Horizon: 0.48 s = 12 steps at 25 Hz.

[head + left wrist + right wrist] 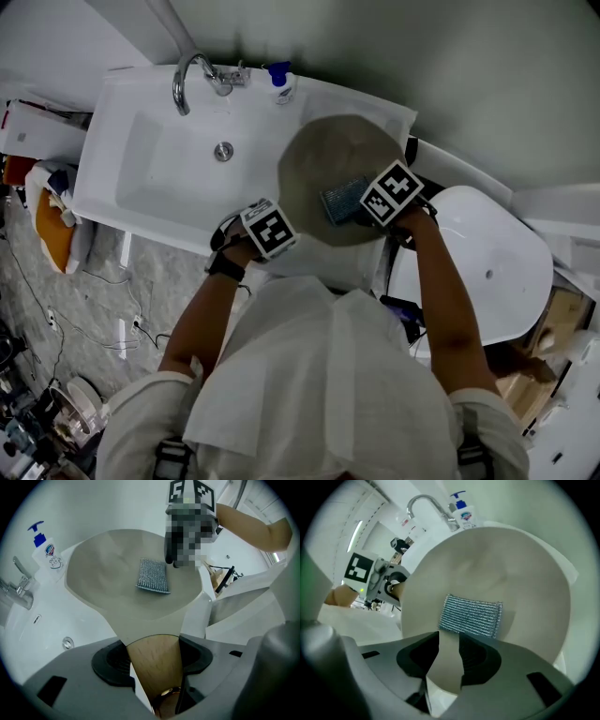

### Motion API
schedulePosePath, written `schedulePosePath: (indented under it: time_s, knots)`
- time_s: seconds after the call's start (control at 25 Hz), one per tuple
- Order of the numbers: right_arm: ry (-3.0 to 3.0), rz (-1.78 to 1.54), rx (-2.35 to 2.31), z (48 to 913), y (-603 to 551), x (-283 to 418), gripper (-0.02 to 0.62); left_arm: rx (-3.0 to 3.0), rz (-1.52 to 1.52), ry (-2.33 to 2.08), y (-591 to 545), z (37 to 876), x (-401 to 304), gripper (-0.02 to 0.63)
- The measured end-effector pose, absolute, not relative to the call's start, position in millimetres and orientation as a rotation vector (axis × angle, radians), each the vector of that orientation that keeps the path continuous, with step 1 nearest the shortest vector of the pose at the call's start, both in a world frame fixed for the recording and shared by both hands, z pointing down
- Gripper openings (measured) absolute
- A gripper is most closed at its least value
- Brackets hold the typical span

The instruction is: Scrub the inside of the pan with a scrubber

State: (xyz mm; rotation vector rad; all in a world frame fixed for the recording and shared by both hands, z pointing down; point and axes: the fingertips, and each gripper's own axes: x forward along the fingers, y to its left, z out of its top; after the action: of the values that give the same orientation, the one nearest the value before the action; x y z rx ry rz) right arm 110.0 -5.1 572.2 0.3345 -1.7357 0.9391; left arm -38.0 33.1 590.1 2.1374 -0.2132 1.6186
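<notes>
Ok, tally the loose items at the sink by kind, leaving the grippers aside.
pan: 1
scrubber: 1
soap bottle: 1
Total: 3

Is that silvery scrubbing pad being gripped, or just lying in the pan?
The scrubber lies flat in the pan, not gripped: the right gripper has its jaws apart, with only bare pan between them.
</notes>
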Motion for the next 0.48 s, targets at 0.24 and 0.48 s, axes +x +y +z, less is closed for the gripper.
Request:
schedulePosePath:
  time_s: [0.24, 0.48]
  knots:
    - [-1.506, 1.008, 0.48, 602.8, -20.8, 114.8, 0.087, 2.134, 1.618, -0.198, 34.0, 590.6, -36.4, 0.262]
    - [-1.396, 0.735, 0.375, 620.5, -43.1, 129.1, 0.02, 2.13, 1.614, -0.195, 34.6, 590.5, -35.5, 0.262]
